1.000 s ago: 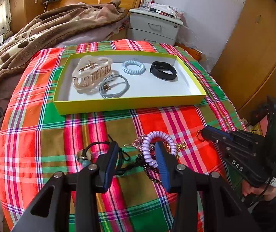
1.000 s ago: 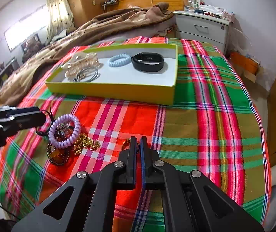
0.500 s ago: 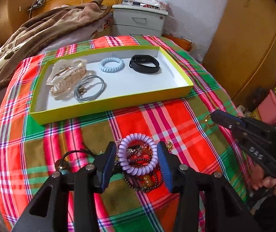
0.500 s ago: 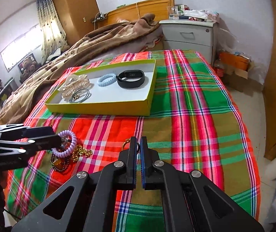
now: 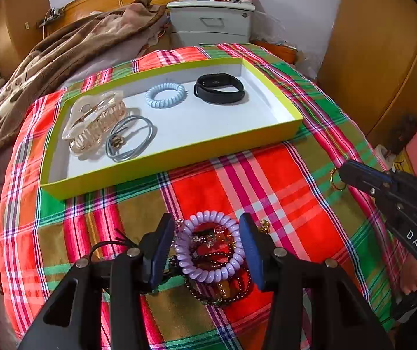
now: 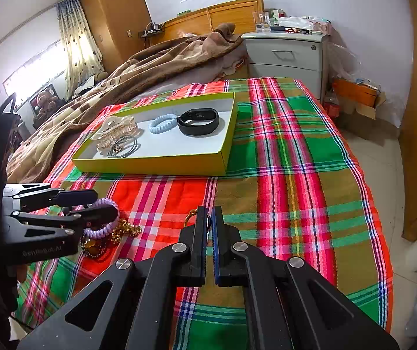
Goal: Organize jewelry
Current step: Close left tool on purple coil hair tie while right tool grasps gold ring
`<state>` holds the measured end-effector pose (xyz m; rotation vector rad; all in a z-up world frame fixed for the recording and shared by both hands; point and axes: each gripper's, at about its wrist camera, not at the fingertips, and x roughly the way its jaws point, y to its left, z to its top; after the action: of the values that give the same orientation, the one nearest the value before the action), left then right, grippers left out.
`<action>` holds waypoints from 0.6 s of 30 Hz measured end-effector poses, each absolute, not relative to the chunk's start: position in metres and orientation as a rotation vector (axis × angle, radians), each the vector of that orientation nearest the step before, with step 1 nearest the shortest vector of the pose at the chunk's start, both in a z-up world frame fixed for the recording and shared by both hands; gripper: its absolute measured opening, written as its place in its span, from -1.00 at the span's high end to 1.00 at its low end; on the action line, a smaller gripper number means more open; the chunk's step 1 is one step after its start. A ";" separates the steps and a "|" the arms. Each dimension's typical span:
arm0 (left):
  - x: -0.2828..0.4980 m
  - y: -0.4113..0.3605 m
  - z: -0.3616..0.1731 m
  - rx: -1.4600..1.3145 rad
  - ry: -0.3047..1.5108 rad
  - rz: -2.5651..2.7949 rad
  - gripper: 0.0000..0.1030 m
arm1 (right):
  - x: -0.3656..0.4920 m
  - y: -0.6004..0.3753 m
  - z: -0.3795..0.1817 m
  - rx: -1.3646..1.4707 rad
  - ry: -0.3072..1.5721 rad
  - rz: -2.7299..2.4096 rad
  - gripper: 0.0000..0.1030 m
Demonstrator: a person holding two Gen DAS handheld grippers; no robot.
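A yellow tray [image 5: 179, 157] on the plaid cloth holds a clear hair claw [image 5: 94, 121], a grey hair tie [image 5: 129, 138], a light blue coil tie [image 5: 165, 94] and a black band [image 5: 219, 88]. My left gripper [image 5: 207, 233] is open, its fingers on either side of a purple coil tie [image 5: 208, 245] that lies on a pile of beaded bracelets and a gold chain [image 6: 126, 230]. My right gripper [image 6: 208, 218] is shut on a gold ring [image 5: 336, 179], held just above the cloth to the right of the pile.
A brown blanket [image 5: 48, 58] covers the bed behind the tray. A grey nightstand [image 5: 211, 22] stands at the back. Wooden wardrobes [image 5: 383, 43] are to the right. A black hair tie [image 5: 106, 246] lies left of the pile.
My left gripper has moved right so the purple coil tie now lies between its open fingers. My right gripper, still shut on the gold ring, has risen and pulled back a little.
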<state>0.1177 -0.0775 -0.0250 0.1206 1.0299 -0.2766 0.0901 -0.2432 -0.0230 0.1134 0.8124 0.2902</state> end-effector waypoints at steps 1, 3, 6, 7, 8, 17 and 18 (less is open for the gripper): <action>0.118 -0.075 -0.025 0.118 1.032 -0.273 0.06 | 0.090 -0.244 -0.023 0.115 0.812 0.290 0.94; 0.120 -0.067 -0.026 0.104 1.040 -0.264 0.06 | 0.089 -0.245 -0.022 0.115 0.808 0.292 0.94; 0.119 -0.059 -0.025 0.078 1.048 -0.272 0.06 | 0.089 -0.245 -0.021 0.117 0.804 0.295 0.94; 0.119 -0.057 -0.025 0.076 1.052 -0.277 0.06 | 0.089 -0.245 -0.021 0.118 0.804 0.297 0.94; 0.120 -0.057 -0.025 0.075 1.056 -0.276 0.07 | 0.089 -0.245 -0.021 0.118 0.803 0.297 0.94; 0.121 -0.065 -0.030 0.131 1.074 -0.257 0.47 | 0.091 -0.242 -0.021 0.121 0.804 0.304 0.94; 0.121 -0.066 -0.029 0.138 1.070 -0.254 0.50 | 0.091 -0.242 -0.020 0.121 0.803 0.303 0.94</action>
<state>0.1209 -0.0655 -0.0292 0.1377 1.0700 -0.2542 0.0907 -0.2419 -0.0202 0.1206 0.8033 0.3032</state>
